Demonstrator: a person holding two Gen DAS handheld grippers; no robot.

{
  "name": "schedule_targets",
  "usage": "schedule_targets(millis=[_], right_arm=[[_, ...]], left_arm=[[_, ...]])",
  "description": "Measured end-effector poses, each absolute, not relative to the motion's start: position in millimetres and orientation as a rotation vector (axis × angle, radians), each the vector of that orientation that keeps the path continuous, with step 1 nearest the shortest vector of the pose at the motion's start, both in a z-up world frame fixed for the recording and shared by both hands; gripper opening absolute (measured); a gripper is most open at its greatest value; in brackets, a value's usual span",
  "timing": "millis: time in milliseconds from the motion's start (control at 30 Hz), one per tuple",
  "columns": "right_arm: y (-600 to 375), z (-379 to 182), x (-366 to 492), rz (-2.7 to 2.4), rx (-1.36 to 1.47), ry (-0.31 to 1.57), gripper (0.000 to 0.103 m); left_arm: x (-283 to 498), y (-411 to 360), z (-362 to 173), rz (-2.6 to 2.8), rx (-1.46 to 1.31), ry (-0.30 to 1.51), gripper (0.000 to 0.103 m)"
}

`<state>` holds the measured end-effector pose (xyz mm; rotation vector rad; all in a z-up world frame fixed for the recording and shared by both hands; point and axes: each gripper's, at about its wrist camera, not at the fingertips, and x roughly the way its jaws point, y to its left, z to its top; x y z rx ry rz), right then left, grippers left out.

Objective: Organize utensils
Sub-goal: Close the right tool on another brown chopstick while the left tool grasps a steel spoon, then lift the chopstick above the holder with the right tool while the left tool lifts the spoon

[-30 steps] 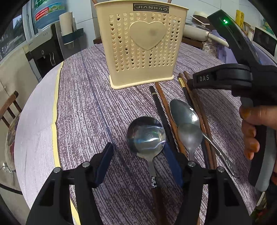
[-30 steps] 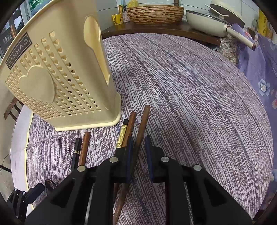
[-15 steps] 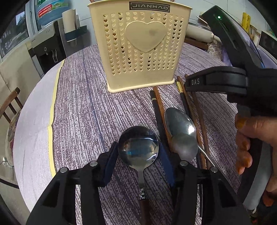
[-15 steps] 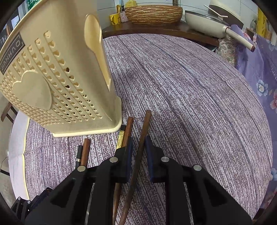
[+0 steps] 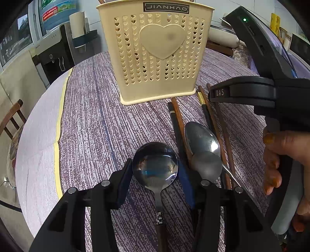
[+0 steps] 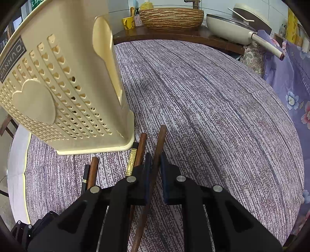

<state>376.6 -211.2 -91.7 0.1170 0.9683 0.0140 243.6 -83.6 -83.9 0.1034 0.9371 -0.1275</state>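
A cream perforated utensil holder [image 5: 157, 52] with a heart stands upright on the purple tablecloth; it also shows in the right wrist view [image 6: 64, 93]. My left gripper [image 5: 155, 178] is shut on the round steel spoon [image 5: 155, 164] with a dark handle, its pads touching both sides of the bowl. Two more steel spoons [image 5: 203, 141] lie beside it on several chopsticks [image 5: 177, 120]. My right gripper [image 6: 155, 170] is narrowed around a brown wooden chopstick [image 6: 158, 151], its pads close on both sides. Other chopsticks [image 6: 139, 149] lie to its left.
The round table [image 6: 213, 108] carries a purple striped cloth. Behind it are a woven basket [image 6: 171, 17], a cream pan [image 6: 228, 27] and a floral cloth [image 6: 290, 87]. A wooden chair [image 5: 11, 118] and a water dispenser [image 5: 52, 50] stand at the left.
My left gripper moved forward over the round spoon and closed on its bowl. My right gripper closed in on the brown chopstick, whose tip now sits raised between the pads.
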Motion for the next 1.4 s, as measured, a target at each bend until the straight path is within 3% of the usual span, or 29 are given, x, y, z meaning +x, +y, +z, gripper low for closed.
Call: schedule_targets(millis=[900,1400], right_arm=[[-238,-89,383,0.032,0.229,0.901,0.009],[-249,-26,366,0.090,0.228,0.679,0.008]], left_arm=[[260,-67,-77,-0.171,0.017,0.903,0.047],[264,-58,-21,-0.189,-0.016,0.722,0.047]])
